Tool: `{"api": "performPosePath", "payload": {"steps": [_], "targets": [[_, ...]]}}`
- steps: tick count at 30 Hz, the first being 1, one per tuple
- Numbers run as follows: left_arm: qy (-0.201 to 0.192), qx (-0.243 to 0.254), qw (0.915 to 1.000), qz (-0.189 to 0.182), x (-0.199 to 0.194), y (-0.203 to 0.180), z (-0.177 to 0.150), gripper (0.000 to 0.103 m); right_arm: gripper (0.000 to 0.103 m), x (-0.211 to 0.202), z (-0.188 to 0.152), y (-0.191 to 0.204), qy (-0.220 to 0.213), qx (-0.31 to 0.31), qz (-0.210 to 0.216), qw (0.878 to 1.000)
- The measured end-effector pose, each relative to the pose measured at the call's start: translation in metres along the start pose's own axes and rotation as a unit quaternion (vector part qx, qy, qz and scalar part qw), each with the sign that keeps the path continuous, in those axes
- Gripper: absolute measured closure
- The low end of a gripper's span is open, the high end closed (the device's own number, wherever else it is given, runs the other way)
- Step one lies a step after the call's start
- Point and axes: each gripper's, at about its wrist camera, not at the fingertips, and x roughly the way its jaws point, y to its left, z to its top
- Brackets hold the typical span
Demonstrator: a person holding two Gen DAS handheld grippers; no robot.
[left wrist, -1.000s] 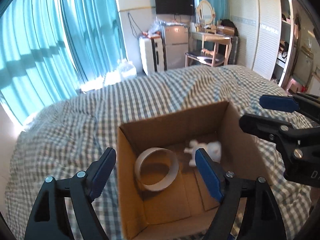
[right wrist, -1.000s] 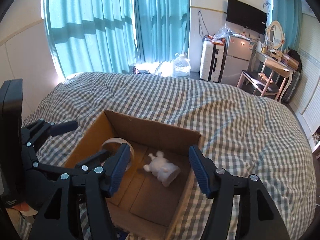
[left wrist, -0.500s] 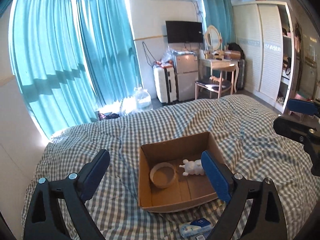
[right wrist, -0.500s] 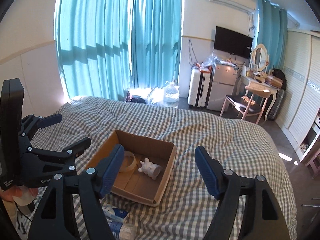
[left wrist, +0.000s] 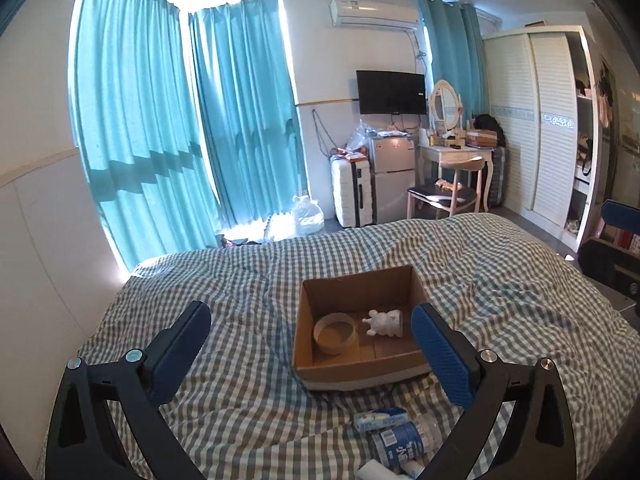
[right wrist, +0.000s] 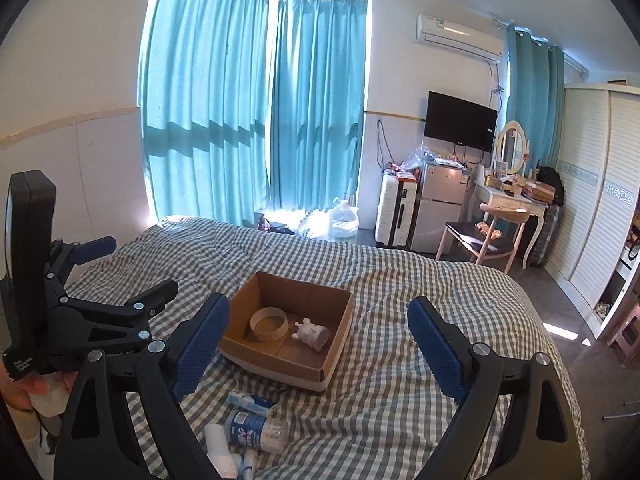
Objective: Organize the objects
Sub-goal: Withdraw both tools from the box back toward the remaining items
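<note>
Centre frame: cardboard box point(left wrist: 360, 364) already holds tape ring point(left wrist: 334, 328) and white figurine point(left wrist: 385, 322) | left gripper point(left wrist: 310, 350) and right gripper point(right wrist: 320, 344) both gaping, empty | I'm between picks | next, I reckon: drop to lower-centre bottle point(right wrist: 256, 429), pinch its middle.

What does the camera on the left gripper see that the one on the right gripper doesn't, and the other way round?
Only the left wrist view shows the open wardrobe shelves at its right edge.

Only the right wrist view shows the person's hand around the other gripper's handle, and the whole white roll lying near the bottle.

Both show the cardboard box on the checked bed, holding a tape ring and a white figurine. Both show a plastic bottle and a blue-and-white packet outside it. The left gripper and right gripper are both open and empty.
</note>
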Motion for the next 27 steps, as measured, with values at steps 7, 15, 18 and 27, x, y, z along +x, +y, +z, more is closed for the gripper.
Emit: {"api": "performPosePath", "payload": {"steps": [7,15,18,27], "targets": [[0.050,-0.017,0.9982,0.027,0.000,0.004,-0.064,0.000,0.012,-0.014,-0.048,0.017,0.014,-0.016,-0.010,1.000],[0.127,-0.037,0.9909,0.026,0.016,0.003,-0.152,0.000,0.012,0.019,-0.132,0.037,0.082,-0.018,-0.007,0.996],[0.154,-0.035,0.9874,0.012,0.019,-0.001,-0.176,0.000,0.012,0.032,-0.156,0.045,0.105,-0.024,-0.008,0.994],[0.209,-0.021,0.9766,-0.047,0.022,-0.030,-0.219,0.000,0.012,0.049,-0.190,0.045,0.139,-0.007,-0.016,0.990]]}}
